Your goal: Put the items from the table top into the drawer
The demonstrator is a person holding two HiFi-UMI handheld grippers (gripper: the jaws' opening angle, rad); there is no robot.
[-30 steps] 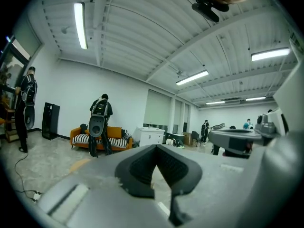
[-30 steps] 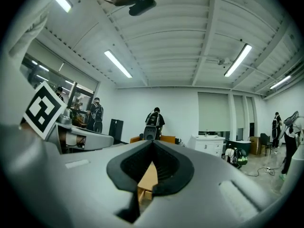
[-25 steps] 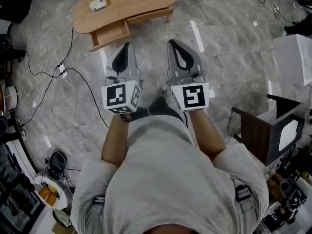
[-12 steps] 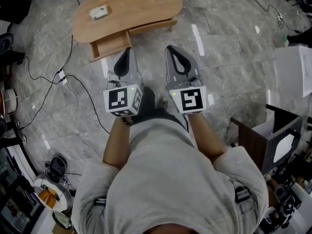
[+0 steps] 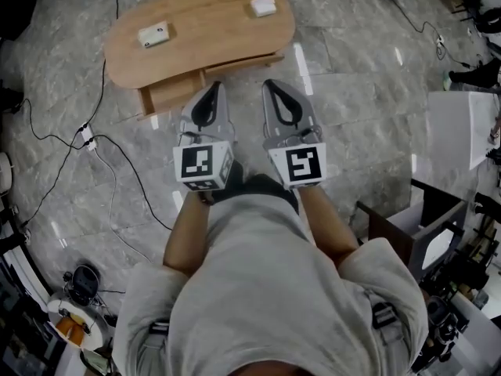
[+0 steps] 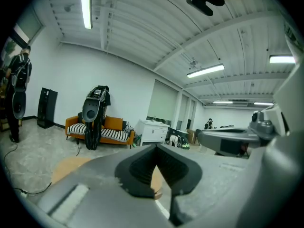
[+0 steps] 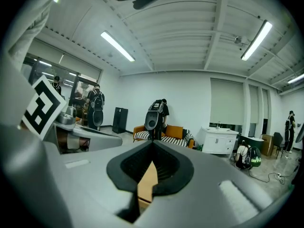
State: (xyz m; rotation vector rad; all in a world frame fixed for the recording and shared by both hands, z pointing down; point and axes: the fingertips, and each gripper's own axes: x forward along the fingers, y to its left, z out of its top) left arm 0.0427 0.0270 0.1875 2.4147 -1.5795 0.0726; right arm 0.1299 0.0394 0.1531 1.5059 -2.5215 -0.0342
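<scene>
2 white blocks [image 5: 153, 34] [image 5: 263, 7] | oval wood table [image 5: 211, 30] | left gripper [image 5: 213, 87] pressed together | right gripper [image 5: 271, 84] pressed together

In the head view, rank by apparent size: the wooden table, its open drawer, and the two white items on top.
1. wooden table, largest
2. open drawer
3. left white item and right white item, smallest, too alike to rank

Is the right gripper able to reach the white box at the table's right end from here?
Probably not yet: the right gripper hangs short of the table, jaws shut. Nothing stands between it and the white box, so stepping closer should suffice.
</scene>
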